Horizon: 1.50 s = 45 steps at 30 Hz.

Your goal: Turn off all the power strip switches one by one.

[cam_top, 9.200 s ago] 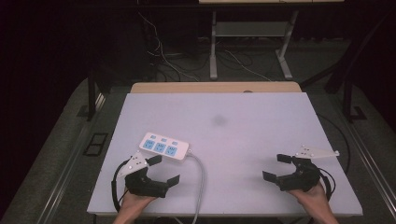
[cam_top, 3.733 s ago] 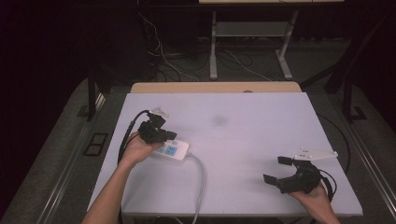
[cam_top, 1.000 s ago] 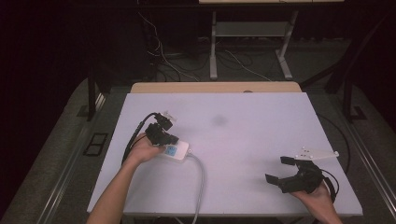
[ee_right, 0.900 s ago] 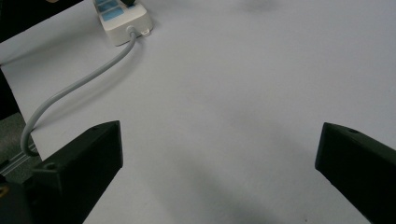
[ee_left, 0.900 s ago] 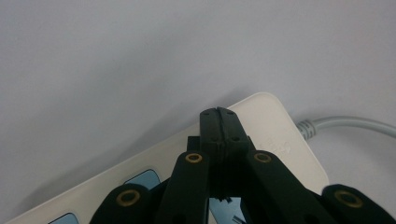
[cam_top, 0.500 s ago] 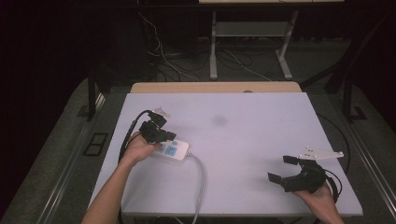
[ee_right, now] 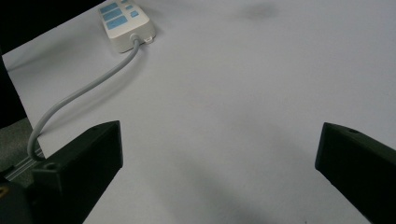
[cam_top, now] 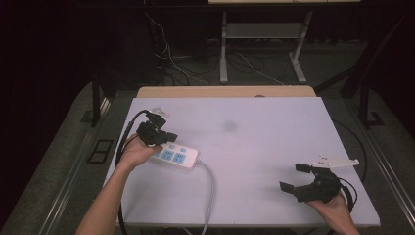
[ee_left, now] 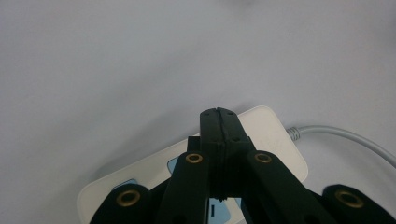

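Note:
A white power strip (cam_top: 178, 155) with blue sockets lies flat at the table's left, and its grey cable (cam_top: 210, 191) runs off the near edge. My left gripper (cam_top: 166, 134) hangs just over the strip's left end with its jaws pressed together and nothing between them. In the left gripper view the closed tips (ee_left: 219, 112) sit above the strip (ee_left: 271, 135), with the cable (ee_left: 345, 137) leaving to the right. My right gripper (cam_top: 292, 177) rests open near the front right corner, empty. In its own view the gripper (ee_right: 219, 144) faces bare table, with the strip (ee_right: 125, 21) far off.
The white table top (cam_top: 274, 142) has a faint dark smudge (cam_top: 229, 126) near its middle. Behind the table stand a wooden edge (cam_top: 225, 91), metal desk legs (cam_top: 223, 49) and loose floor cables (cam_top: 254, 66). The left gripper's black cable (cam_top: 126, 134) loops beside the hand.
Nine seconds ago the left gripper was open near the front edge; it then went onto the strip and shut. Over the last second it rose and drifted slightly left. The right gripper stayed put.

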Motion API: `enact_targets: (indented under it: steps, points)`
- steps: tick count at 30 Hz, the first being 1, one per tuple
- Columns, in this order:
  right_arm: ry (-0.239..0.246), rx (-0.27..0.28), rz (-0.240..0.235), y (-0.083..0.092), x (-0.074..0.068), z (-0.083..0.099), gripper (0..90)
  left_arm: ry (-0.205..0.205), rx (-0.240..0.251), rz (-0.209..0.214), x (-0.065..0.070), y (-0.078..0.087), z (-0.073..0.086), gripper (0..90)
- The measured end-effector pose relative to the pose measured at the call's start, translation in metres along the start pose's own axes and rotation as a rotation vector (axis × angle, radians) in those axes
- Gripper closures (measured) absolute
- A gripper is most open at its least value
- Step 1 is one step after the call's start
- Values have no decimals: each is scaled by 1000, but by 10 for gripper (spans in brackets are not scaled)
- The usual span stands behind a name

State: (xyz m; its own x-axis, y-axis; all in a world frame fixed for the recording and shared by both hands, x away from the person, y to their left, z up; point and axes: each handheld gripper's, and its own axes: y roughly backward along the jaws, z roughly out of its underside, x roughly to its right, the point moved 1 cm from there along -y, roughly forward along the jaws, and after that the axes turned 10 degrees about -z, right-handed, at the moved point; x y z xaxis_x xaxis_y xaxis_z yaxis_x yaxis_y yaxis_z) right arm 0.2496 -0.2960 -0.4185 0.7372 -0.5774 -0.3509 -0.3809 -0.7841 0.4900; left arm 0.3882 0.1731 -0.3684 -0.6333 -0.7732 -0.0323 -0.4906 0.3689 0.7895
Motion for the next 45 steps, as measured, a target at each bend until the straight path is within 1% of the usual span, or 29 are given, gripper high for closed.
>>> enact_targets:
  steps: [2, 6, 10, 12, 24, 27, 30, 36, 45]
  points:
    - [1, 0, -2, 0, 0, 0, 7, 10, 6, -3, -2, 3, 1, 892]
    - [1, -1, -3, -1, 0, 0, 7, 14, 9, -13, -5, 7, 2, 892]
    - [1, -4, -4, -2, 0, 0, 7, 23, 11, -18, -8, 7, 3, 892]
    - [0, -6, -4, -2, 0, 0, 7, 21, 9, -18, -9, 7, 4, 892]
    - [1, -14, -2, -2, 0, 1, 7, 26, -15, -18, -12, -7, 10, 891]
    - [0, -15, -2, -3, 0, 1, 7, 37, -12, -19, -13, -9, 12, 891]
    - [1, -18, -4, -3, 0, 1, 7, 54, -5, -9, -15, -12, 15, 891]
    - [2, -22, -5, -4, 0, 1, 7, 57, -17, -4, -15, -19, 20, 891]
    - [6, -28, -6, -5, 0, 1, 7, 58, -32, -11, -15, -28, 23, 891]
